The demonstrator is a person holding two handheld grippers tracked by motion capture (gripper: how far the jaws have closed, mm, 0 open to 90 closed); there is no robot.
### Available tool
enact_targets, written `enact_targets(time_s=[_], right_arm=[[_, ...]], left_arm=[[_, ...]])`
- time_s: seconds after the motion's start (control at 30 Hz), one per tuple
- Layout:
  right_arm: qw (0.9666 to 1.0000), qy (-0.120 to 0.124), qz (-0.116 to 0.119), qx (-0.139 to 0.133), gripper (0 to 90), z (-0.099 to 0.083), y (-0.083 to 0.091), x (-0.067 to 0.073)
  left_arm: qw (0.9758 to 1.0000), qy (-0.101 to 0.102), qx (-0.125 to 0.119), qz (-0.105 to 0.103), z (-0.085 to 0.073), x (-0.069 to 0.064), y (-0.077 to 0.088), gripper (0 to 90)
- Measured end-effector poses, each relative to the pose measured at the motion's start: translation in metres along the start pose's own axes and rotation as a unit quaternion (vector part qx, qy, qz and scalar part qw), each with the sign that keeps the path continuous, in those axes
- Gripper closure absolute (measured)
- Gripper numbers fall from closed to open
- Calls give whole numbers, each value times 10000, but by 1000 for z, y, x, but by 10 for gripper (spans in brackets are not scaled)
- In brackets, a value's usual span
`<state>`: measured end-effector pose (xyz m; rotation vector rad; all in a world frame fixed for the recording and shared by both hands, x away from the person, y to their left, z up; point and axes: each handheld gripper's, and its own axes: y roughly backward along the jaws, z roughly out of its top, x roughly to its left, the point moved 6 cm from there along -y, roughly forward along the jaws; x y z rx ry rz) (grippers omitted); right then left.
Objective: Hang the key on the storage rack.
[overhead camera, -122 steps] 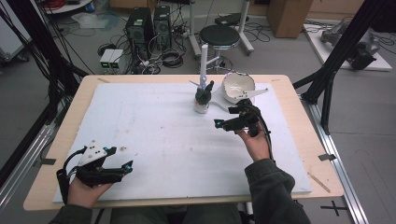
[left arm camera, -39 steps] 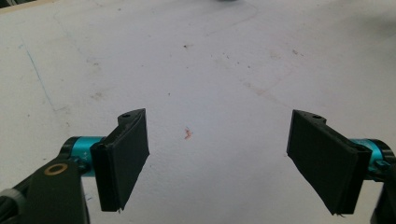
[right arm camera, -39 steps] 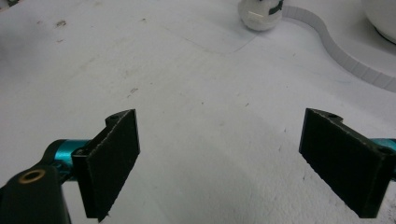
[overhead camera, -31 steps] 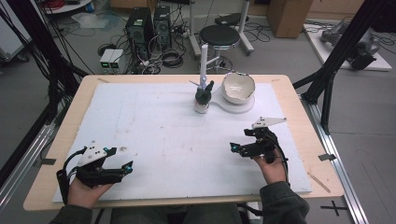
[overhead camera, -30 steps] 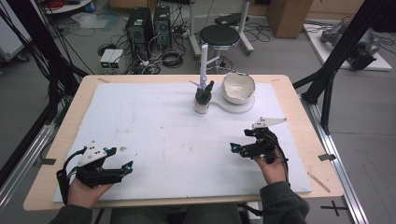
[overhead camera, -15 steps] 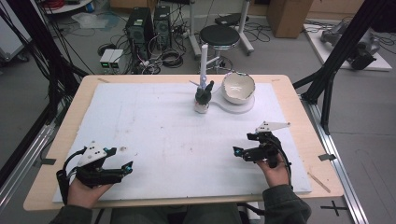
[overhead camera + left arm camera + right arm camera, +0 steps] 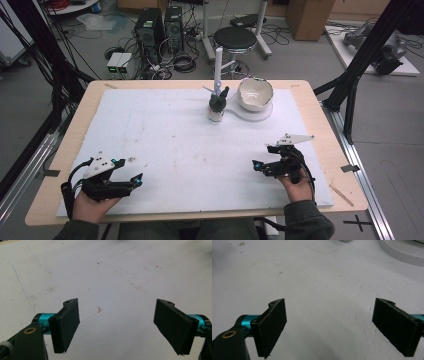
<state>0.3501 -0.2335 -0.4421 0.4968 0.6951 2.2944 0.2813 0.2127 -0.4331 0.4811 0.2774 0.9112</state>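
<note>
Two grippers are resting near the table's front edge: the left gripper [image 7: 131, 181] and the right gripper [image 7: 264, 161], both standing wide open and gripping nothing. Well beyond the right gripper, one small cup [image 7: 216, 106] is holding one white stick [image 7: 218, 70] upright, just beside one white bowl [image 7: 255, 93].

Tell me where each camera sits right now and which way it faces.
High view: above the person's side, looking forward and down on the table; forearms, left gripper and right gripper show.
Left gripper view: on the left gripper, looking along its open jaws at the white mat.
Right gripper view: on the right gripper, jaws open, facing the white plate.
Shared: mat and plate.
</note>
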Motion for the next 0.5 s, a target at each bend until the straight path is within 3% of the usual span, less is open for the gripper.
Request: enact_targets(time_s=[0.5], right_arm=[[9999, 12, -19, -109, 115, -5, 8, 0]], left_arm=[[10000, 72, 44, -2, -3, 1, -1, 205]])
